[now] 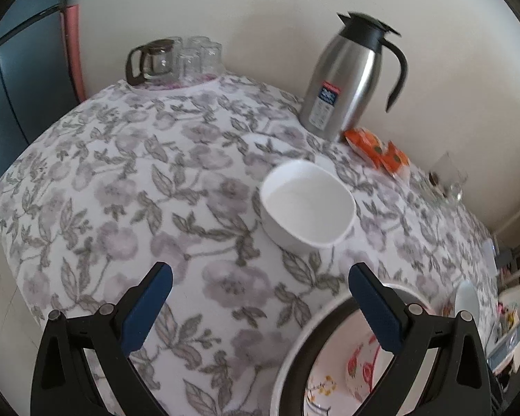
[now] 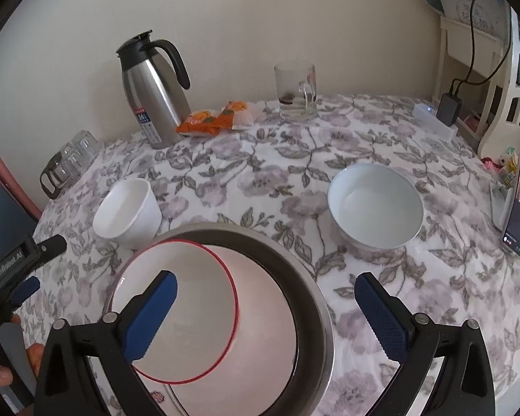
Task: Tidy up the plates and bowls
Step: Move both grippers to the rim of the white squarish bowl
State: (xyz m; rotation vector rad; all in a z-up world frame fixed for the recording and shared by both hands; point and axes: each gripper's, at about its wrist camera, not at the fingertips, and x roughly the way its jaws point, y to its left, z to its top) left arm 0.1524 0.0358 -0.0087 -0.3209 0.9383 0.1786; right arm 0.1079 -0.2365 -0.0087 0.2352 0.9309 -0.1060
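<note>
A small white bowl [image 1: 308, 204] [image 2: 128, 211] stands upright on the flowered tablecloth. My left gripper [image 1: 260, 272] is open a short way in front of it, with nothing between its fingers. Beside it sits a steel basin [image 1: 294, 339] [image 2: 315, 294] that holds a red-rimmed white plate [image 2: 180, 312] and flowered dishes [image 1: 360, 371]. My right gripper [image 2: 265, 280] hangs open above the basin, empty. A larger pale bowl [image 2: 376, 204] [image 1: 466, 298] rests to the right of the basin. The left gripper's black body [image 2: 27, 260] shows at the left edge of the right wrist view.
A steel thermos jug [image 2: 152, 93] [image 1: 346, 79], orange packets [image 2: 211, 119] and a glass mug [image 2: 296, 90] line the wall side. A glass carafe with tumblers [image 1: 176, 59] stands at the far left corner. A phone on a stand [image 2: 518, 204] is at the right edge.
</note>
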